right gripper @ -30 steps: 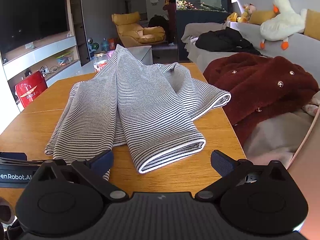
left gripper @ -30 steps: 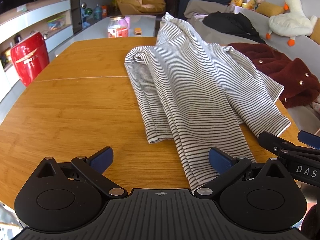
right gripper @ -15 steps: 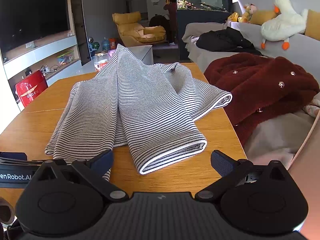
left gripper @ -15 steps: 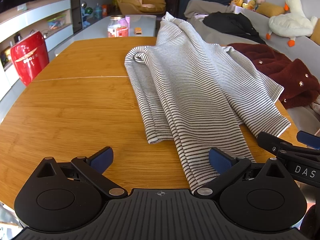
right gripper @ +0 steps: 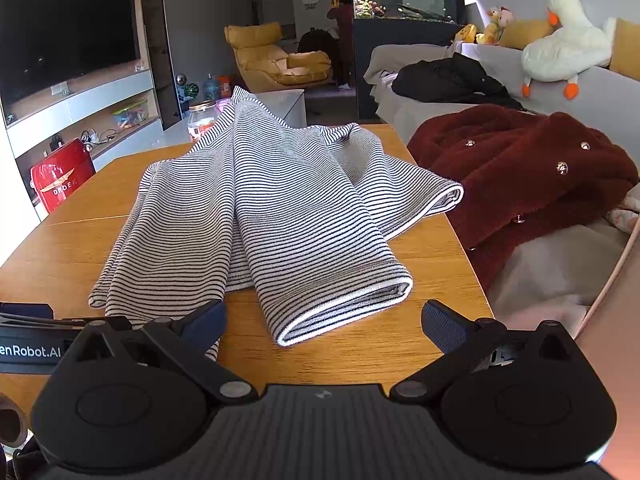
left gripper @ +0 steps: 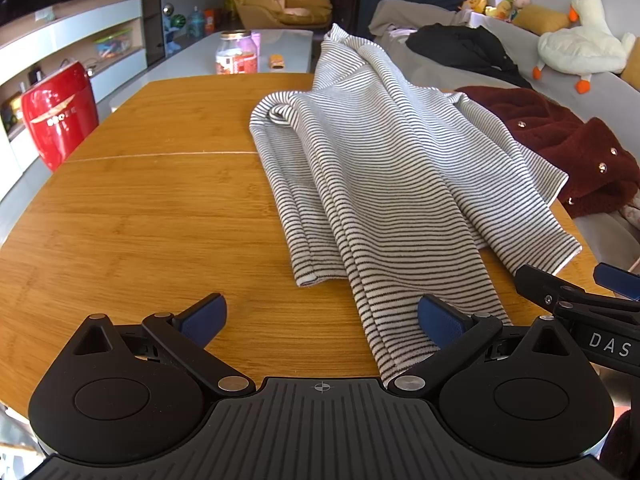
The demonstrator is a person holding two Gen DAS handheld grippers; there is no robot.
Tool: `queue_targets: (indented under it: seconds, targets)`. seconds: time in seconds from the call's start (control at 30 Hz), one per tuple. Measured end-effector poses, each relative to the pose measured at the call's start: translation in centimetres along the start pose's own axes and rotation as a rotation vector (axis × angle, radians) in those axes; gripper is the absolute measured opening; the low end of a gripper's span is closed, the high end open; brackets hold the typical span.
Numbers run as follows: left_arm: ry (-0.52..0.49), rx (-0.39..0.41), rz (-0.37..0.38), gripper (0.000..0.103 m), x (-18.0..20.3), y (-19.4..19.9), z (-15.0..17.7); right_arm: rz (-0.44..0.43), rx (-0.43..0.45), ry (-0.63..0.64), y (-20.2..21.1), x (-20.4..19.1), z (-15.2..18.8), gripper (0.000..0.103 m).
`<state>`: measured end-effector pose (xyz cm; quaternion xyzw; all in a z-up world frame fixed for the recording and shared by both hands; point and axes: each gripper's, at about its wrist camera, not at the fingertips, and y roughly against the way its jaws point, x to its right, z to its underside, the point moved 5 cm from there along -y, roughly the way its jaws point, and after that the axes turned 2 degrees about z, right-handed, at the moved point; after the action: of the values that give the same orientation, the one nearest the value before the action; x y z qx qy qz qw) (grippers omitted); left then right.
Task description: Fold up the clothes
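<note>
A black-and-white striped garment [left gripper: 384, 184] lies lengthwise on the wooden table [left gripper: 140, 208], loosely folded into long panels; its far end hangs over the table's back edge. It also shows in the right wrist view [right gripper: 280, 208], its folded near hem toward me. My left gripper [left gripper: 322, 316] is open and empty at the near table edge, its right finger resting over the garment's near strip. My right gripper [right gripper: 324, 324] is open and empty just before the folded hem. The right gripper shows at the left view's right edge [left gripper: 576, 296].
A dark red fleece coat [right gripper: 520, 176] lies on the sofa right of the table. A red appliance [left gripper: 60, 112] stands left of the table. A jar [left gripper: 236, 54] sits on a low table beyond. A plush duck [right gripper: 560, 48] rests on the sofa back.
The right wrist view has shifted very slightly, the garment appearing a touch nearer. Otherwise nothing has visibly changed; both grippers stay open.
</note>
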<state>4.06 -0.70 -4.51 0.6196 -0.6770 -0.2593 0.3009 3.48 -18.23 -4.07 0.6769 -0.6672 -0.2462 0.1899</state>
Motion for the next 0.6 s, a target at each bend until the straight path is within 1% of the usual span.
queue_targets:
  seconds: [0.27, 0.5, 0.6]
  targets:
    - [0.013, -0.021, 0.008, 0.103, -0.15, -0.39, 0.29, 0.001, 0.002, -0.001, -0.06, 0.02, 0.04, 0.103]
    - [0.012, -0.018, 0.010, 0.103, -0.16, -0.36, 0.31, 0.004, 0.004, 0.008, -0.10, 0.08, -0.03, 0.103]
    - [0.010, -0.005, 0.025, 0.103, -0.26, -0.18, -0.22, 0.006, 0.013, 0.019, -0.18, 0.26, -0.66, 0.103]
